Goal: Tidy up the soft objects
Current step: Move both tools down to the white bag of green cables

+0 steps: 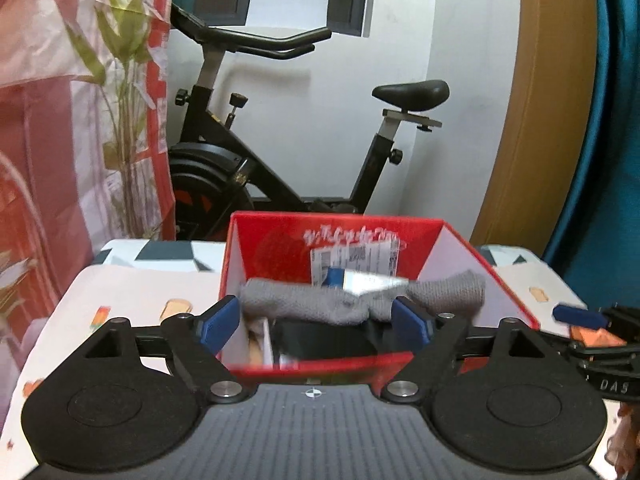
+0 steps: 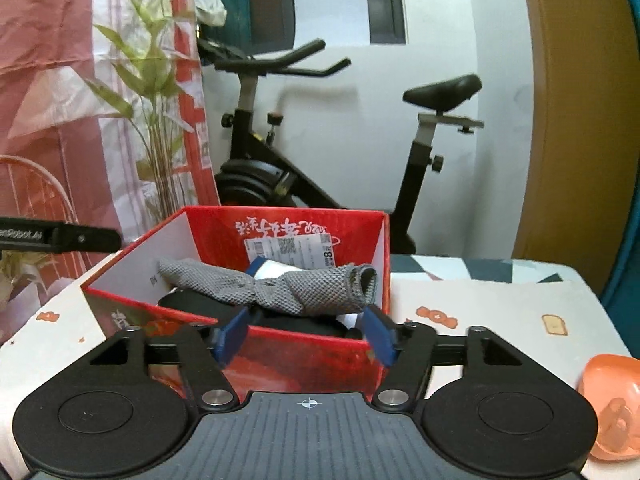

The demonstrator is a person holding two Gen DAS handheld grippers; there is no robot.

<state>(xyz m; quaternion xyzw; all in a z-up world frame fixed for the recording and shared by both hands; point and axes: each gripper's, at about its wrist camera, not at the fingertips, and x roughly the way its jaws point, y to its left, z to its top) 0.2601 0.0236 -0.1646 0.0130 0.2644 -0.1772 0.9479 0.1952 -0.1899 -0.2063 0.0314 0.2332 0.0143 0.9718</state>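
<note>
Patterned tablecloth [image 2: 500, 312] bears a red box [image 2: 304, 224] holding grey cloth [image 2: 280, 286]; both grippers [image 1: 316, 324] [image 2: 308, 334] spread, empty.

Ahead of you, a black exercise bike [image 1: 280, 152] fills the frame's centre (white wall behind); a bamboo-print curtain [image 1: 80, 100] hangs left.

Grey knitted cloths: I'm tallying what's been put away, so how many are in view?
1. The grey knitted cloth lies draped across the top of the red box; others may be hidden underneath.
</note>
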